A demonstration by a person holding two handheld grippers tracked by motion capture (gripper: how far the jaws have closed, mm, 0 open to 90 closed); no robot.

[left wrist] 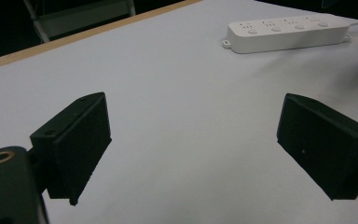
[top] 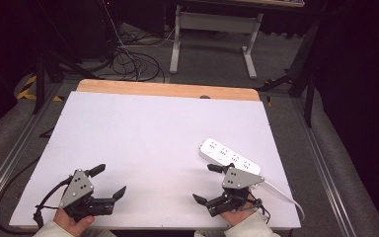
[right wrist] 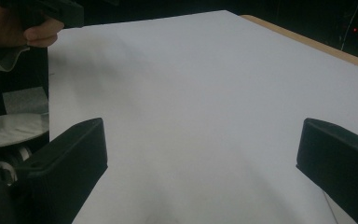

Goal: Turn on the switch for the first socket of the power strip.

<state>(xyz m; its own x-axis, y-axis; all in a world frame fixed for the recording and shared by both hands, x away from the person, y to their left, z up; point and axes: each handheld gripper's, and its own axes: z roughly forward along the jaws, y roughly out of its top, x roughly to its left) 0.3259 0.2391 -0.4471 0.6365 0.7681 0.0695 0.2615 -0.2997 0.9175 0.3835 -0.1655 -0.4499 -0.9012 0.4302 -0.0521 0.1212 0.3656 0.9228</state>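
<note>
The worktop (top: 143, 128) surface is unobstructed across the centre, left and top of the high view. The only obstacle is the white power strip (top: 229, 156) at right of centre, with its cable (top: 284, 193) running toward the lower right edge. It lies just beyond the right tool (top: 210, 182); the left tool (top: 111, 180) faces bare surface.

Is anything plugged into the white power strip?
No. The power strip lies flat on the white table with every socket showing bare in the left gripper view. Whether it is switched on, I cannot tell.
</note>
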